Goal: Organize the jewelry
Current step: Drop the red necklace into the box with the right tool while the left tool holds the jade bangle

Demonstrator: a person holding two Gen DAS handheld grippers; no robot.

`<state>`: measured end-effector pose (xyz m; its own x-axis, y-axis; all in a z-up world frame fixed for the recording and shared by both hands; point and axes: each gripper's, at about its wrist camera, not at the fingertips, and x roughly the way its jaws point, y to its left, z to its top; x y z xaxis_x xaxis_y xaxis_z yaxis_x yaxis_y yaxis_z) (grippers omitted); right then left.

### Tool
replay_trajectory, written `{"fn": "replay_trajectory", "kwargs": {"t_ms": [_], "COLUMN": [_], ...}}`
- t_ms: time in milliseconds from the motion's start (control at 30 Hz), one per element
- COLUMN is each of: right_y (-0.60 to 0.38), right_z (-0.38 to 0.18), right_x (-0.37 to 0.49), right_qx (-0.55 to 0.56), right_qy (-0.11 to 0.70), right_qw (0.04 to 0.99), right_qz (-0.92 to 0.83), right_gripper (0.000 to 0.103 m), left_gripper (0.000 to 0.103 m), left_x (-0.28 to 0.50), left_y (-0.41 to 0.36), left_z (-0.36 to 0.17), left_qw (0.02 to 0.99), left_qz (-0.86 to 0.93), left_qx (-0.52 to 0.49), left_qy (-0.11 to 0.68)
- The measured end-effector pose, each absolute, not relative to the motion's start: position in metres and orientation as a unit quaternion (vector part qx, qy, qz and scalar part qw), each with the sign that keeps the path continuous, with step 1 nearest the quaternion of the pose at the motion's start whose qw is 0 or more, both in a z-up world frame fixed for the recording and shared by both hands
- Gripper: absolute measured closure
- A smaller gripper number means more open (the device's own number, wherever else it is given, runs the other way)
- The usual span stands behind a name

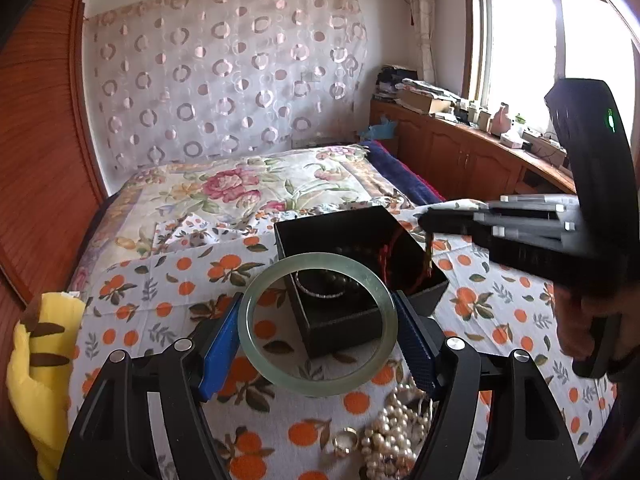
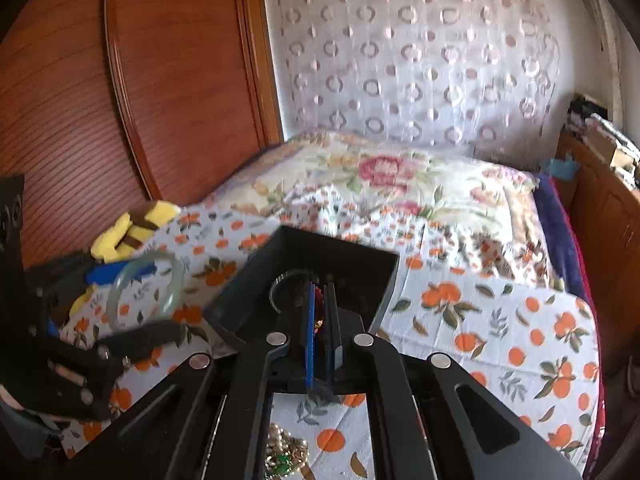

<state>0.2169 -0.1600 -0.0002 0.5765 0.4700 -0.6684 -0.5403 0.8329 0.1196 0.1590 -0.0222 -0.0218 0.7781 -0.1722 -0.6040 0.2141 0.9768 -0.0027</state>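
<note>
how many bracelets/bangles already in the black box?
3 visible in the black box: a dark bead bracelet, a thin silver bangle, a red cord bracelet. More may lie hidden beneath.

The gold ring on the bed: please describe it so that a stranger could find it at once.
On the bed lies an orange-print cloth with a black box on it. Nearer than the box is a heap of pearls. The ring lies just left of the heap, a small plain gold band, not beaded.
</note>
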Motion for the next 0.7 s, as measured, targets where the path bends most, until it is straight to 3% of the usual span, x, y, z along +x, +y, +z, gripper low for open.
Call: {"fn": "replay_trajectory", "kwargs": {"t_ms": [700], "right_y": [-0.216], "right_z": [-0.012], "right_x": [0.196], "right_qx": [-0.025], "right_qy": [0.357], "right_qw": [0.898], "right_qz": [0.255], "right_gripper": [0.095], "left_gripper": [0.034], "left_x": [0.225], "left_y": [-0.057], "left_z": [-0.04], "left_qw": [0.927], "left_qz": [-0.1], "left_qx": [0.063], "left_qy": [0.357]}}
